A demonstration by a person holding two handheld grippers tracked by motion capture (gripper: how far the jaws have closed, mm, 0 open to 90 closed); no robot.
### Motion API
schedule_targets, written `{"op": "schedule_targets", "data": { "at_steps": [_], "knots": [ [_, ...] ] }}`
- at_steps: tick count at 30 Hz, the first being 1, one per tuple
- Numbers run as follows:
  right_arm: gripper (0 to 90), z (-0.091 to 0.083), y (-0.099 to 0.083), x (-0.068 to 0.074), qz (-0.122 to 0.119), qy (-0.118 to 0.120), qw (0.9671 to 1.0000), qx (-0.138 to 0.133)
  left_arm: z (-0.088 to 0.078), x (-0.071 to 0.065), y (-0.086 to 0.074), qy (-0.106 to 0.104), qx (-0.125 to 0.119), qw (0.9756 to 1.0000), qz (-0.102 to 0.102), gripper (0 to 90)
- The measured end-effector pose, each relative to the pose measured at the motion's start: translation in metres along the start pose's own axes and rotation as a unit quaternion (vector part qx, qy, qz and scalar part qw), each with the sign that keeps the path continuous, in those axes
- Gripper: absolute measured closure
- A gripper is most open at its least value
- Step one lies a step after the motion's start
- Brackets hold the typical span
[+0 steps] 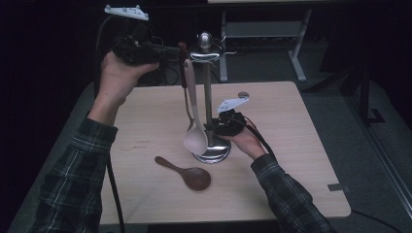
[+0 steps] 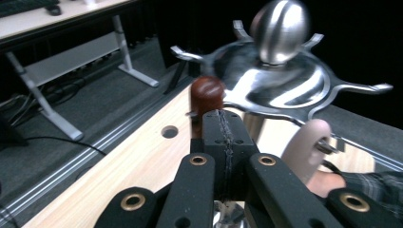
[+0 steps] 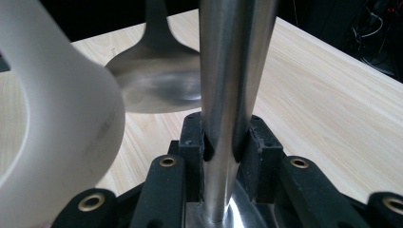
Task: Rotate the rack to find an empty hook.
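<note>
near: brown spoon [image 1: 187,174] flat on table [image 1: 301,145] | mid: right tongs [image 1: 219,127] clamp stand pole [image 3: 228,95] | far: left tongs [image 2: 223,142] clenched on red-brown handle [image 2: 207,95] near hooks [image 2: 285,90] | risk: handle misses hook, drops.

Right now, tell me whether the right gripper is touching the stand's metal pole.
Touching. In the right gripper view the right gripper has both black pads pressed against the metal pole, one on each side, with no gap showing.
</note>
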State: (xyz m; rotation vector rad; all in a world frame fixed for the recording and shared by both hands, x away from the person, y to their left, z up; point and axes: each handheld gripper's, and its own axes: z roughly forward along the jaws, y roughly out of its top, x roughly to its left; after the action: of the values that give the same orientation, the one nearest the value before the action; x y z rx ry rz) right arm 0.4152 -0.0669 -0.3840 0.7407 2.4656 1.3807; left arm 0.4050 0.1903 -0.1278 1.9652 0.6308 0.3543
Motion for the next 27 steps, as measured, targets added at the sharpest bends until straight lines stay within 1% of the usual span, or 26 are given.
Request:
{"op": "schedule_targets", "data": {
  "at_steps": [1, 2, 3, 4, 6, 8, 11, 13, 15, 17, 18, 19, 21, 24, 26, 27],
  "knots": [
    [71.5, 0.000, 0.000, 0.000, 0.000, 0.000, 1.0000, 0.000, 0.000, 0.003, 0.000, 0.009, -0.002, 1.0000, -0.002, 90.0],
    [71.5, 0.000, 0.000, 0.000, 0.000, 0.001, 1.0000, 0.000, 0.000, 0.005, -0.001, 0.009, -0.004, 1.0000, -0.003, 90.0],
    [71.6, 0.000, 0.000, 0.000, -0.003, 0.001, 1.0000, 0.002, 0.001, 0.009, -0.001, -0.001, -0.011, 0.9999, -0.011, 90.0],
    [71.5, 0.000, 0.000, 0.000, -0.002, 0.000, 1.0000, 0.001, 0.000, 0.010, -0.002, -0.005, -0.014, 0.9998, -0.014, 90.0],
    [71.5, 0.000, 0.000, 0.000, -0.003, 0.001, 1.0000, 0.001, -0.001, 0.009, -0.002, -0.002, -0.014, 0.9998, -0.011, 90.0],
    [71.5, 0.000, 0.000, 0.000, -0.003, 0.001, 1.0000, 0.002, -0.003, 0.006, -0.002, -0.009, -0.017, 0.9998, -0.010, 90.0],
    [71.4, 0.000, 0.000, 0.000, -0.003, 0.001, 1.0000, 0.001, -0.010, -0.002, 0.000, -0.014, -0.020, 0.9997, -0.004, 90.0],
    [71.5, 0.000, 0.000, 0.000, -0.003, 0.001, 1.0000, 0.002, -0.015, -0.009, 0.001, -0.016, -0.021, 0.9996, -0.006, 90.0],
    [71.5, 0.000, 0.000, 0.000, -0.004, 0.000, 1.0000, 0.002, -0.020, -0.016, 0.003, -0.025, -0.023, 0.9994, -0.001, 90.0],
    [71.5, 0.000, 0.000, 0.000, -0.003, 0.000, 1.0000, 0.001, -0.023, -0.023, 0.005, -0.027, -0.023, 0.9994, 0.003, 90.0],
    [71.5, 0.000, 0.000, 0.000, -0.003, 0.000, 1.0000, 0.002, -0.024, -0.026, 0.006, -0.032, -0.026, 0.9991, 0.003, 90.0],
    [71.5, 0.000, 0.000, 0.000, -0.003, 0.000, 1.0000, 0.002, -0.025, -0.029, 0.007, -0.034, -0.026, 0.9991, 0.003, 90.0],
    [71.5, 0.000, 0.000, 0.000, -0.004, 0.000, 1.0000, 0.002, -0.025, -0.037, 0.008, -0.042, -0.028, 0.9987, 0.006, 90.0],
    [71.5, 0.000, 0.000, 0.000, -0.004, -0.001, 1.0000, 0.002, -0.021, -0.046, 0.008, -0.048, -0.022, 0.9986, 0.012, 90.0],
    [71.5, 0.000, 0.000, 0.000, -0.004, -0.001, 1.0000, 0.002, -0.016, -0.050, 0.008, -0.044, -0.018, 0.9987, 0.016, 90.0],
    [71.5, 0.000, 0.000, 0.000, -0.004, -0.001, 1.0000, 0.002, -0.014, -0.052, 0.007, -0.049, -0.017, 0.9985, 0.015, 90.0]
  ]
}}
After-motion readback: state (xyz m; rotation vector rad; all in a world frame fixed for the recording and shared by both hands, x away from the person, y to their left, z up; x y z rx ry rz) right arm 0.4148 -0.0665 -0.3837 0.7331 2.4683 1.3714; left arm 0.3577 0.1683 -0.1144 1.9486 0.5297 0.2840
